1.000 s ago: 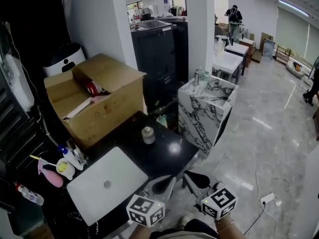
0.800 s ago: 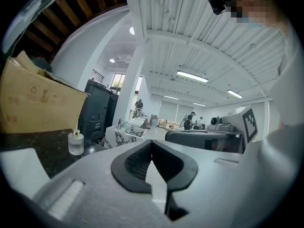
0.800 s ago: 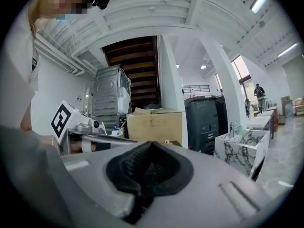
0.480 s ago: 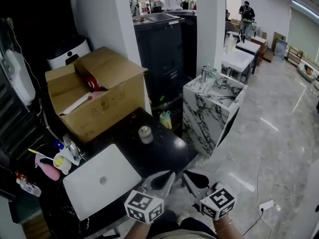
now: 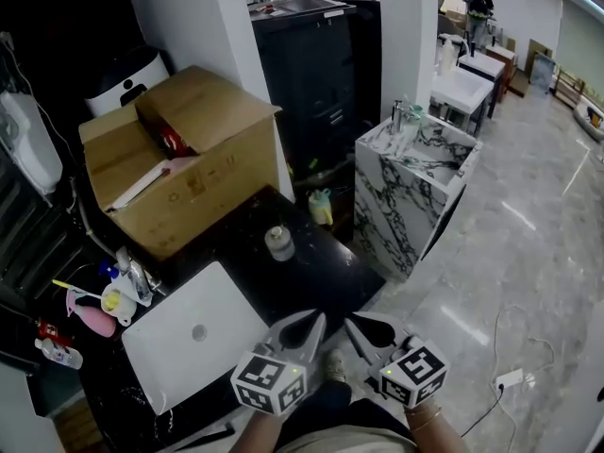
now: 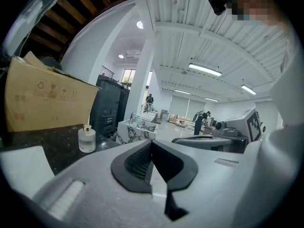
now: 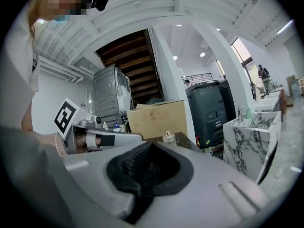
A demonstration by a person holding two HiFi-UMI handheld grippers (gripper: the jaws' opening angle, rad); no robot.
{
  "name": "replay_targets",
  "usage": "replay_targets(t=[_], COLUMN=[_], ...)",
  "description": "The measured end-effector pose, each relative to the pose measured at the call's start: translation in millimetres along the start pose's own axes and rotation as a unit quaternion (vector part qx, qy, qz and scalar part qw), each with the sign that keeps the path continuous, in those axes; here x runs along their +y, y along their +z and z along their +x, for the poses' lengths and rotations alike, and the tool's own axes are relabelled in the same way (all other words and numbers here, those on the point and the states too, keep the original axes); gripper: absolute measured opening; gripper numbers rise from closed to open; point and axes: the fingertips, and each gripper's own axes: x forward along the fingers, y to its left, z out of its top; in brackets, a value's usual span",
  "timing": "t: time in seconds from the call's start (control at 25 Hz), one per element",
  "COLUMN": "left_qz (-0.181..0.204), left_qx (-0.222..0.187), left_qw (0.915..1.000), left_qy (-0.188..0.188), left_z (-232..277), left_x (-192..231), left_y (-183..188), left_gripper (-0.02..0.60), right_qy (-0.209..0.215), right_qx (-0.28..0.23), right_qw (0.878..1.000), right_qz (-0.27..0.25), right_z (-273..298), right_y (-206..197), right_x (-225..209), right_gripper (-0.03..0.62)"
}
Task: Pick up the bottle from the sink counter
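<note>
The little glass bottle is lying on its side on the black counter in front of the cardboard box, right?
Not quite. The little glass bottle is standing upright with its cap on top, not lying on its side. The left gripper view shows this best. The rest is right: it is on the black counter, in front of the cardboard box.

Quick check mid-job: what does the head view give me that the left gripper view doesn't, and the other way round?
Head view only: the pink bottle and the drain of the white sink. Left gripper view only: the ceiling lights and the meeting pads of the shut, empty left gripper. Both: the small glass bottle on the black counter, the cardboard box, the marble stand and the right gripper.
</note>
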Motion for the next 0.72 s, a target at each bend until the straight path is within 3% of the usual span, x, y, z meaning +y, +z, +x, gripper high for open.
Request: replay_targets(t=[0.72], left_qz=[-0.017], left_qx=[-0.011], left_qw=[0.9988], left_qy=[0.045], left_z=[71.8], left_x=[108.4], left_y=[35.3], left_gripper=[0.003], right_qy=[0.033], right_qx=[0.021], right_qw=[0.999], right_qz=[-0.033], right_z=[105.5], right_y=[43.5], right_x=[-74.5], right_gripper=[0.003])
